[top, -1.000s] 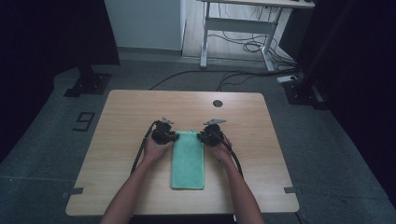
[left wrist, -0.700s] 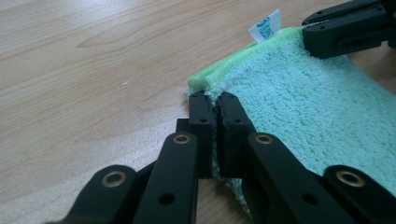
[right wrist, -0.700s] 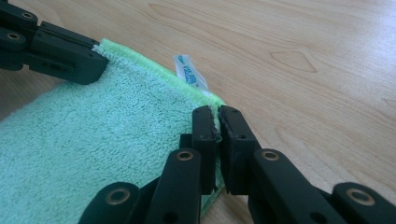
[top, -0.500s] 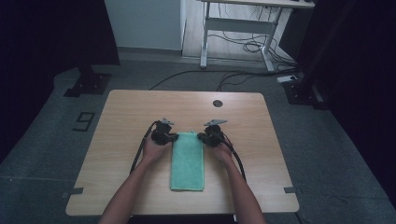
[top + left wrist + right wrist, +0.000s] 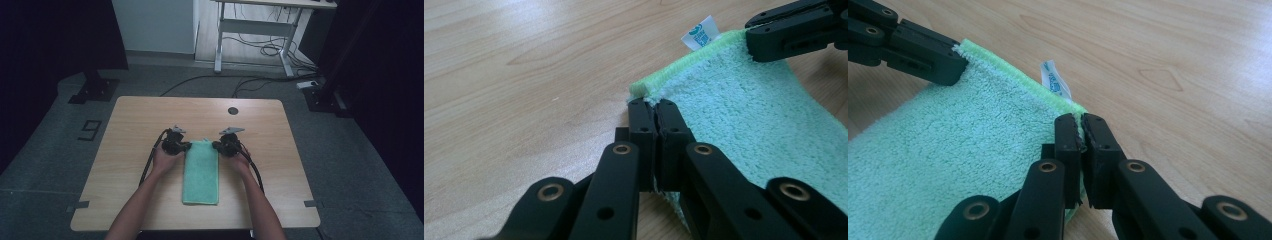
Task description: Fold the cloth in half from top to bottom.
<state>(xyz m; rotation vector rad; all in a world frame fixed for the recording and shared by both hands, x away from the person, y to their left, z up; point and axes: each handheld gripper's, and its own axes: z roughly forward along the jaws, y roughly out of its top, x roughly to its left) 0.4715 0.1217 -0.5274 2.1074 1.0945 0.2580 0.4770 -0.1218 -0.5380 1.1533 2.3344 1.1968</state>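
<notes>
Green microfibre towel (image 5: pixel 201 172): folded into long strip, flat on wooden desk (image 5: pixel 135 120), midway between forearms.
Left hand-held gripper (image 5: pixel 650 107): clamped on far left corner.
Right hand-held gripper (image 5: pixel 1079 122): clamped on far right corner, beside white label (image 5: pixel 1054 75).
Twin corner grips likely for lifting far edge evenly, next fold.

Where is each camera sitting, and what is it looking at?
High view: sits above the person's side, looking forward and down on the table; both forearms, left gripper and right gripper show.
Left gripper view: rides the left gripper, looking along its jaws, shut on a far corner of the green towel.
Right gripper view: rides the right gripper, jaws shut on the other far corner.
Both gripper views share the towel's white tag and each other's gripper.
</notes>
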